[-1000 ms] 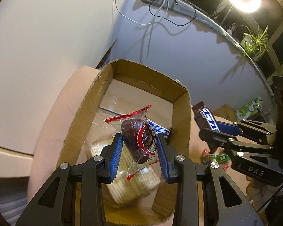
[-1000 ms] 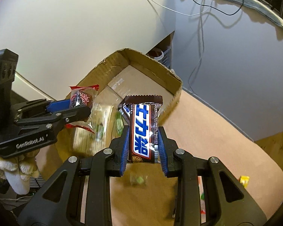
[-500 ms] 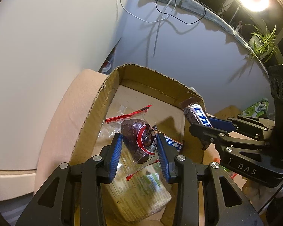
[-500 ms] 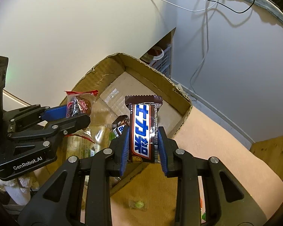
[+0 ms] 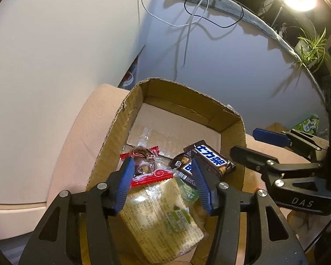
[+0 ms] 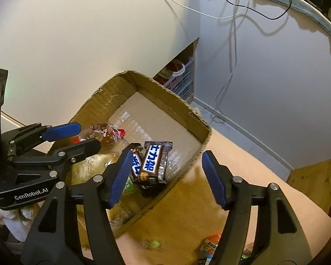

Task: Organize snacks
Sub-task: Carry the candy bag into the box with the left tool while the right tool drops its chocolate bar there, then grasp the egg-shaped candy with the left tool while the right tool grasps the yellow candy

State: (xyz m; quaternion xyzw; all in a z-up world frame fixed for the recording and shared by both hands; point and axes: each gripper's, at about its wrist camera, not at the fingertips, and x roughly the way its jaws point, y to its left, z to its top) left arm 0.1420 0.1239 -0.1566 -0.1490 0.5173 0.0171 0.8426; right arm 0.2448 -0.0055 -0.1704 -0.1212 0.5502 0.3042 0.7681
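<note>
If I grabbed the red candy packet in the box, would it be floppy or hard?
Probably floppy at the edges: the red candy packet is thin crinkly film with loose sealed ends. The dark lump inside looks firmer. It seems light, and the shiny wrap may slip.

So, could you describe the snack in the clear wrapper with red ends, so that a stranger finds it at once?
Look inside the open cardboard box. The snack lies at the box's left side, on a large pale packet. Its wrapper is clear with red ends and shows a dark brown piece, unlike the blue-lettered chocolate bars beside it.
</note>
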